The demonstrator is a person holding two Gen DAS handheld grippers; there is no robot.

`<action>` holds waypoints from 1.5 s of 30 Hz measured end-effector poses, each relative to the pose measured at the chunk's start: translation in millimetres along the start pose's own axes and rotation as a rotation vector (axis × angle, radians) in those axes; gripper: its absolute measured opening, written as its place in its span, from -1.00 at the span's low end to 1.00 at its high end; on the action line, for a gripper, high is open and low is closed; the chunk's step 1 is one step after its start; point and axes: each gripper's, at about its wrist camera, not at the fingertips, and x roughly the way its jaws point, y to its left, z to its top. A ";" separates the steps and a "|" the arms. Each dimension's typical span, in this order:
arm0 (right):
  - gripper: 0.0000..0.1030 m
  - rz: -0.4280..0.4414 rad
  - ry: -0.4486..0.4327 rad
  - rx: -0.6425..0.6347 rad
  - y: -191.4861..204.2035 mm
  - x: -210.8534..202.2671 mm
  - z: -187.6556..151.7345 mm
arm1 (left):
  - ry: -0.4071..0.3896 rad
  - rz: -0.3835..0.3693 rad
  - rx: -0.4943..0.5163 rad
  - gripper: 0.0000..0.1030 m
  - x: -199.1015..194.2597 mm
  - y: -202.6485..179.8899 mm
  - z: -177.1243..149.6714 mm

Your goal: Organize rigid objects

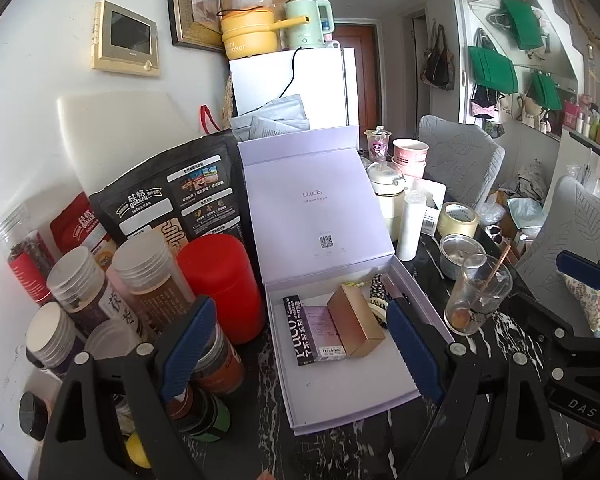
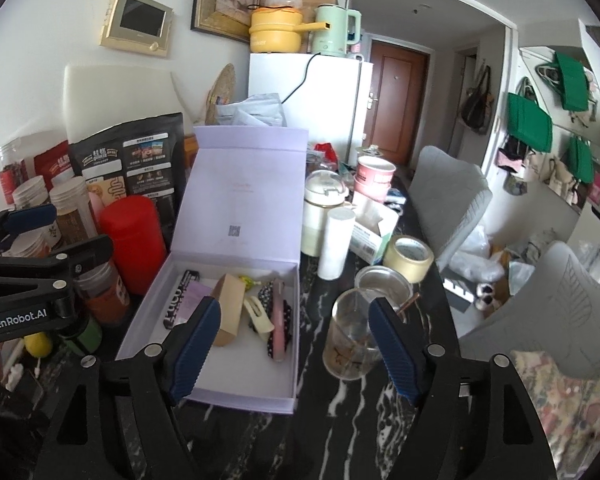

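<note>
An open lilac gift box (image 1: 352, 392) (image 2: 228, 384) lies on the black marble table, its lid standing upright behind it. Inside lie a black-and-purple packet (image 1: 300, 330) (image 2: 180, 304), a gold carton (image 1: 354, 324) (image 2: 228, 300), a cream hair claw (image 2: 258, 316) and a pink-and-black dotted item (image 2: 278, 328). My left gripper (image 1: 300, 352) is open and empty, hovering above the box's left half. My right gripper (image 2: 296, 348) is open and empty, above the box's right wall and a glass beaker (image 2: 350, 340) (image 1: 476, 296).
Jars, a red canister (image 1: 220, 284) (image 2: 134, 240) and oat bags crowd the left side. A white cylinder (image 2: 336, 242), metal cup (image 2: 382, 284), tape roll (image 2: 408, 258) and cream jar (image 2: 320, 216) stand right of the box. Grey chairs (image 2: 448, 196) stand at the right.
</note>
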 end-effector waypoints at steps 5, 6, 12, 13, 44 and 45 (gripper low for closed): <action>0.50 -0.020 -0.010 0.016 3.7 -21.1 -15.0 | -0.001 -0.015 0.004 0.71 -17.3 1.6 -13.6; 0.51 -0.025 -0.013 0.019 5.1 -25.0 -17.6 | -0.003 -0.014 0.005 0.71 -20.7 1.4 -16.8; 0.62 -0.059 -0.020 0.022 15.5 -43.0 -32.9 | -0.016 -0.020 0.009 0.71 -38.8 3.3 -37.4; 0.65 -0.065 -0.022 0.027 17.6 -45.4 -36.3 | -0.015 -0.024 0.008 0.71 -40.7 4.0 -42.0; 0.67 -0.052 0.048 0.069 48.9 -51.9 -101.6 | 0.069 -0.011 -0.014 0.71 -40.4 11.5 -114.6; 0.67 -0.052 0.047 0.068 49.3 -52.2 -101.7 | 0.072 -0.010 -0.012 0.71 -40.6 11.6 -114.5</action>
